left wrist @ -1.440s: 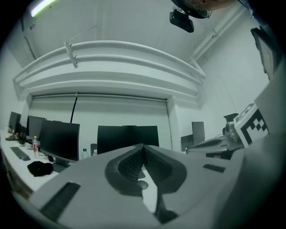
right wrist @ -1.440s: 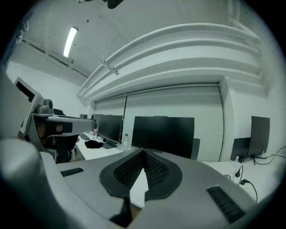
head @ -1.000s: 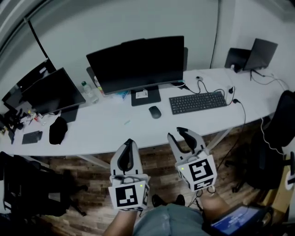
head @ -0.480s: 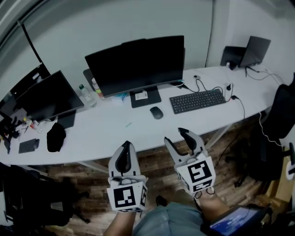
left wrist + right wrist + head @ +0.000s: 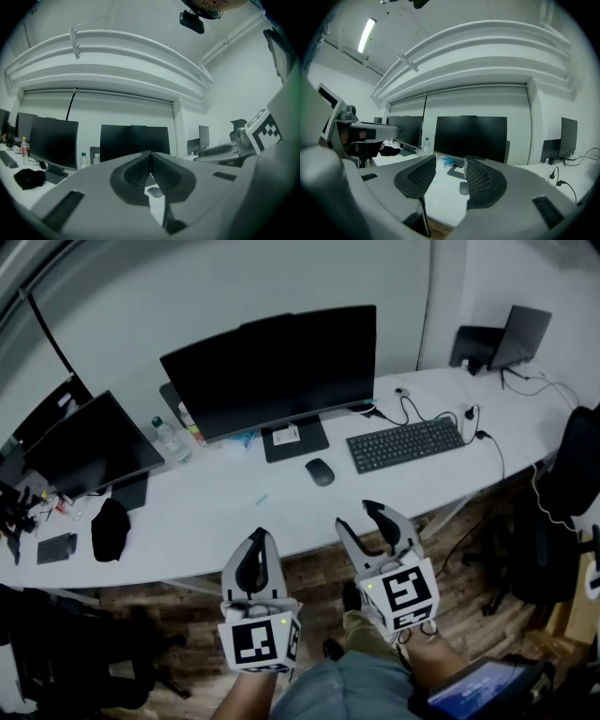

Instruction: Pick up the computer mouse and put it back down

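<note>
Here, at a white desk (image 5: 216, 507) in an office: two hand-held grippers poised short of its front edge, above a wooden floor (image 5: 309, 568). On the left, the left gripper (image 5: 260, 538), pointing level at the desk, jaws pressed together tip to tip with nothing between them. Just beside it, the right gripper (image 5: 360, 514), jaws partly apart and closing, empty, pads touching nothing. Well ahead of both, the computer mouse (image 5: 319, 472), dark, lying flat on the desk in front of the stand of the large monitor (image 5: 272, 367) and to the left of the black keyboard (image 5: 405, 444). Visible again in the right gripper view, in the gap between the spread pads but far beyond them. Further left on the desk, a second monitor (image 5: 89, 446), a water bottle (image 5: 164, 439) and a dark bundle (image 5: 110, 528). At the far right end, an open laptop (image 5: 520, 334) amid trailing cables.
</note>
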The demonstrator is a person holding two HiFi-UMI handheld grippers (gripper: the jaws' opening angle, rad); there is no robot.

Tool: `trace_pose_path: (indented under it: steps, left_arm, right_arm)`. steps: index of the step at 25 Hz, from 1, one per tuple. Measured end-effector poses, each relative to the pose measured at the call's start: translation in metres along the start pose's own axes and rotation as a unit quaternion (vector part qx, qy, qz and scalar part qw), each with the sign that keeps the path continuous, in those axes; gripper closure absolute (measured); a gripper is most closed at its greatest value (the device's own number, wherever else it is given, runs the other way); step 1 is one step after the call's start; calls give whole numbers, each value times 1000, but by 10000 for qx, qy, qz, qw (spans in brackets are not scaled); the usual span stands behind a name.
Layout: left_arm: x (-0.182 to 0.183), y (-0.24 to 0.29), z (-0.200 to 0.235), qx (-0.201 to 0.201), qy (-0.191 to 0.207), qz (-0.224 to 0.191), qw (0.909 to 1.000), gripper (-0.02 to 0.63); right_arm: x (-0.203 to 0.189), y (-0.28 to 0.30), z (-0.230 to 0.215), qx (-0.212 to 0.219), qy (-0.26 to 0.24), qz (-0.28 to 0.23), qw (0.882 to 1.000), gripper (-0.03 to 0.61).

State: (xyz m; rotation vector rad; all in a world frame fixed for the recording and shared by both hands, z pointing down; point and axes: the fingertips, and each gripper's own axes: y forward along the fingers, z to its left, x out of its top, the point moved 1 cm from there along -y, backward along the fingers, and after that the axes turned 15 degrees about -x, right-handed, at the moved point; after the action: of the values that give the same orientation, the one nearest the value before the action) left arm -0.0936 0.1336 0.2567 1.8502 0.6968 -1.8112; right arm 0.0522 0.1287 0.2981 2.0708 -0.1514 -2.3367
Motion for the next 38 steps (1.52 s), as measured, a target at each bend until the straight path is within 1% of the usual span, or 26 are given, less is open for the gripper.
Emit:
trace_pose_path:
  steps: [5,12,19,24,30,35,38]
  left_arm:
    - [-12,29,17,17,18,217,9998,609]
    - [-30,93,47,90,-46,488,9988,609]
    - [-28,154,68,208,35,592,9980,609]
    - [-24,188,78,310,86,609,9976,609]
    - [-19,208,86,483,85,557,9972,609]
    - [-16,207,104,673,49,474,9966,609]
    - [-23,205,120,727,0,510,9960,609]
  right_arm:
    - [-11,38,-5,56,91,133,9999,373]
    - [-33,105,-23,168,139,450,9987,371]
    - [-30,165,-47,297,305,518,9978,367]
    - [-25,201,-61,419,335,468,9975,365]
    - [-21,228,-64,646,320,426,9965,362]
    - [-18,247,-52,824,199,443,9954,357]
    - [-21,258,-43,851,148,534,9948,353]
